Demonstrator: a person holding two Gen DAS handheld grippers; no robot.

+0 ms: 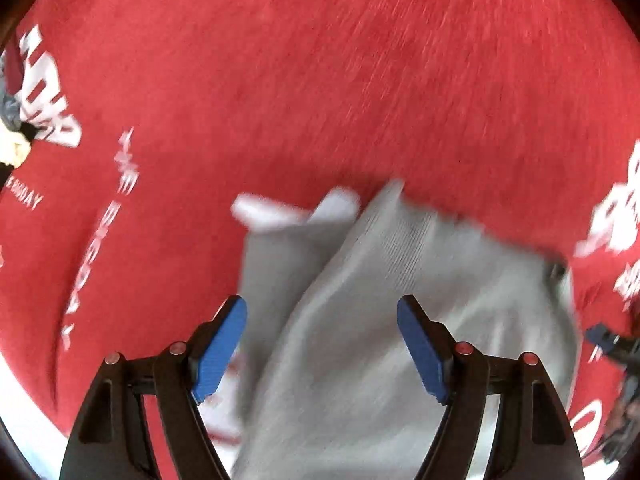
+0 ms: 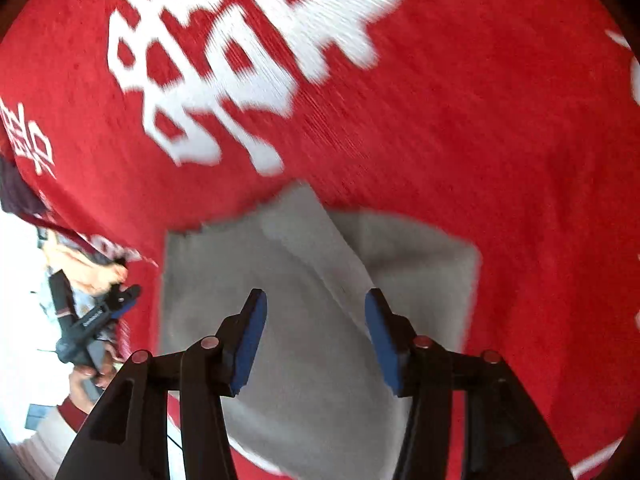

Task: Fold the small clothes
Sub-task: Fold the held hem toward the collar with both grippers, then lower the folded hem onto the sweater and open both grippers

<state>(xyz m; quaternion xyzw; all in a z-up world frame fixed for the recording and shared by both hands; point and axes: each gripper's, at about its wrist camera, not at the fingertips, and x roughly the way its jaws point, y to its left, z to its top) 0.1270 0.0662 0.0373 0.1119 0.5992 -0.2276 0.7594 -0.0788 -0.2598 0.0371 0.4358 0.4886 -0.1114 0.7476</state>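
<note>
A small grey garment (image 1: 360, 320) lies partly folded on a red cloth (image 1: 320, 80), with a white trim piece (image 1: 280, 210) at its far edge. My left gripper (image 1: 322, 344) is open just above it, blue pads on either side of the fabric. In the right wrist view the same grey garment (image 2: 304, 312) has a flap folded over its middle. My right gripper (image 2: 316, 336) is open above it, holding nothing. The left gripper (image 2: 100, 316) shows at the left edge of that view.
The red cloth (image 2: 480, 120) carries large white printed characters (image 2: 240, 60) and white lettering (image 1: 120, 184). Its edge and a white floor show at lower left (image 2: 24, 260). Other clothes (image 1: 12, 128) lie at the far left.
</note>
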